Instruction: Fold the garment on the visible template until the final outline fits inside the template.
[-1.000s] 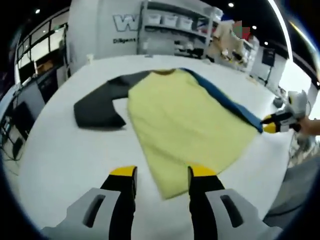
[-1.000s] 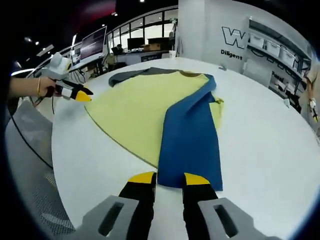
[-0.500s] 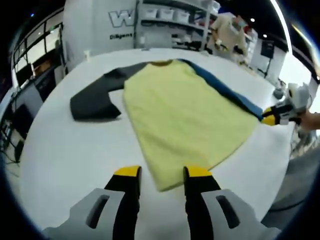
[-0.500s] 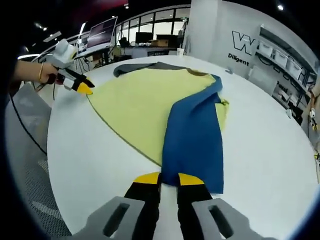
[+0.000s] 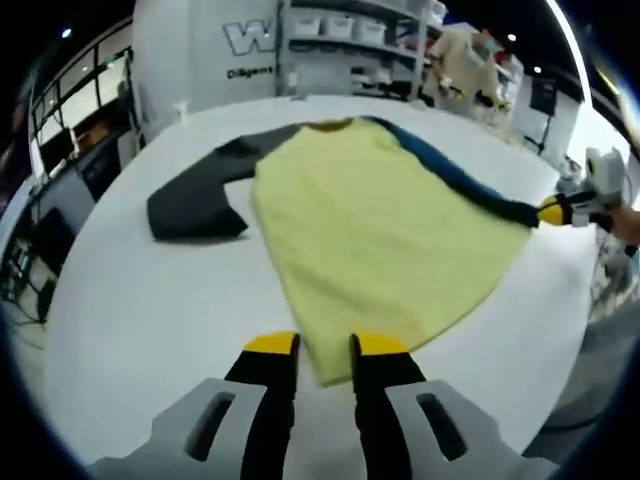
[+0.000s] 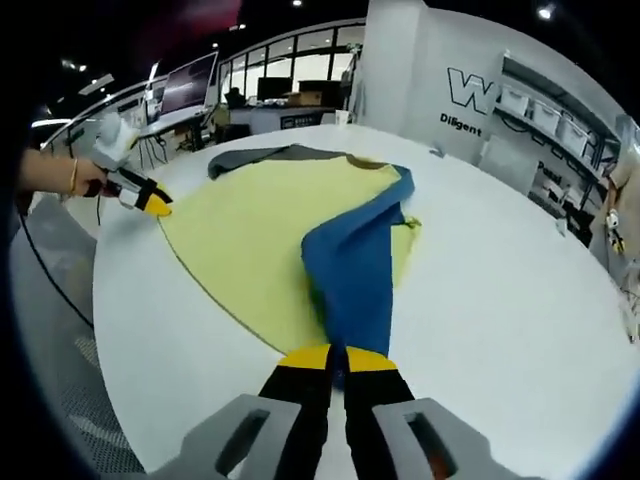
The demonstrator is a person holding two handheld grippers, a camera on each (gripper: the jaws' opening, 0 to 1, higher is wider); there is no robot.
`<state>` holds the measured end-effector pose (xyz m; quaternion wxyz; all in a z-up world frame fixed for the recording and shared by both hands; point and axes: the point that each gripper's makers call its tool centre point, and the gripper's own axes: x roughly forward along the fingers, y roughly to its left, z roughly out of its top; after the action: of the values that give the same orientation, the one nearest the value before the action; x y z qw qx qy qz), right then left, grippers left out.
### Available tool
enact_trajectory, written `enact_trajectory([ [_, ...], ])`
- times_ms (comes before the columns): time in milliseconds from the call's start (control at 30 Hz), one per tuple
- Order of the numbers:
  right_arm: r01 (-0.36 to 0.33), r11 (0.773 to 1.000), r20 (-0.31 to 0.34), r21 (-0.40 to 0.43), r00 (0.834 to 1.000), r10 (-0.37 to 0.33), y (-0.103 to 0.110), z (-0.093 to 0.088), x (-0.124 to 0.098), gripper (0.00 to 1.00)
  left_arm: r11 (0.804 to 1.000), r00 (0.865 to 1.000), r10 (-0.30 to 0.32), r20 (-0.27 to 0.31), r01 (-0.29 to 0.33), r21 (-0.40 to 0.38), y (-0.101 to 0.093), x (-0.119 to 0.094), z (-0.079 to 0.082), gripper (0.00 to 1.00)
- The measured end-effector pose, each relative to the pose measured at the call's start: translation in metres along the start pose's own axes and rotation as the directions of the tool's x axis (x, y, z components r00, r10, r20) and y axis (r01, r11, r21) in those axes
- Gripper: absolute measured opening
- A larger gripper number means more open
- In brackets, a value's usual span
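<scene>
- A yellow garment (image 5: 370, 225) lies spread flat on a round white table (image 5: 130, 310), its dark grey sleeve (image 5: 200, 195) stretched out to one side.
- The left gripper (image 5: 322, 345) straddles a corner of the yellow hem, jaws narrowed around the cloth edge; whether they pinch it cannot be told.
- The right gripper (image 6: 337, 358) is clenched on the cuff of the blue sleeve (image 6: 355, 265), which lies folded across the yellow body.
- Shelving (image 5: 350, 45) and a lettered wall (image 6: 480, 95) stand behind the table.
</scene>
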<state>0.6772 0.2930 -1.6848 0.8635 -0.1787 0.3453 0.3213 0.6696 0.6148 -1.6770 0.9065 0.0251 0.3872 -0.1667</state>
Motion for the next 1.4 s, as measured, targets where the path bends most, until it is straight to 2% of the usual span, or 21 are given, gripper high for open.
enact_trajectory([
  [33,-0.001,1.000,0.002,-0.002,1.000,0.001,0.000,0.000,0.000,0.00,1.000,1.000,0.001,0.014,-0.001,0.007,-0.001,-0.001,0.003,0.16],
  [167,-0.004,1.000,0.010,-0.027,1.000,0.005,-0.003,0.000,0.000,0.00,1.000,1.000,0.001,0.014,-0.001,0.004,-0.005,-0.002,0.004,0.16],
  [233,-0.007,1.000,0.013,-0.004,1.000,0.007,-0.006,0.003,-0.002,0.00,1.000,1.000,0.024,0.010,-0.024,0.006,-0.004,-0.002,0.003,0.15],
  [300,-0.008,1.000,0.022,0.012,1.000,0.008,-0.009,0.006,-0.006,0.00,1.000,1.000,0.025,0.005,-0.025,0.011,-0.005,-0.002,0.003,0.12],
  [367,0.000,1.000,0.025,0.009,1.000,-0.001,-0.015,0.007,-0.007,0.00,1.000,1.000,0.026,0.006,-0.026,0.008,-0.002,-0.003,0.002,0.02],
  [433,0.013,1.000,0.036,0.014,0.999,-0.013,-0.021,0.013,-0.014,0.00,1.000,1.000,0.031,0.008,-0.031,0.003,0.000,-0.002,0.001,0.00],
  [500,0.027,0.999,0.052,0.024,0.998,-0.029,-0.034,0.020,-0.019,0.00,0.999,0.999,0.050,0.006,-0.050,0.001,0.004,-0.001,0.002,0.00],
  [667,0.097,0.994,0.098,0.053,0.990,-0.101,-0.066,0.042,-0.037,0.00,0.999,0.999,0.043,0.009,-0.043,0.004,-0.001,0.002,0.003,0.00],
  [767,0.159,0.983,0.126,0.089,0.977,-0.170,-0.091,0.056,-0.053,0.00,0.996,0.997,0.083,0.007,-0.083,-0.013,0.004,0.004,0.003,0.00],
  [833,0.172,0.980,0.136,0.098,0.973,-0.185,-0.095,0.060,-0.059,0.00,0.996,0.996,0.093,-0.002,-0.093,-0.017,0.006,0.004,0.002,0.00],
  [900,0.195,0.975,0.141,0.107,0.968,-0.209,-0.112,0.055,-0.062,0.00,0.995,0.996,0.087,-0.010,-0.088,-0.051,0.006,0.003,0.002,0.00],
  [1100,0.242,0.961,0.143,0.135,0.955,-0.261,-0.134,0.059,-0.074,0.00,0.998,0.998,0.065,-0.021,-0.065,-0.025,0.005,0.001,0.000,0.00],
  [1200,0.269,0.951,0.148,0.154,0.945,-0.291,-0.145,0.059,-0.081,0.00,0.999,0.998,0.053,-0.027,-0.053,-0.004,0.005,-0.005,-0.008,0.00],
  [1400,0.278,0.945,0.147,0.171,0.941,-0.304,-0.147,0.058,-0.084,0.00,0.999,0.997,0.045,-0.059,-0.044,0.013,0.011,-0.015,-0.019,0.00],
])
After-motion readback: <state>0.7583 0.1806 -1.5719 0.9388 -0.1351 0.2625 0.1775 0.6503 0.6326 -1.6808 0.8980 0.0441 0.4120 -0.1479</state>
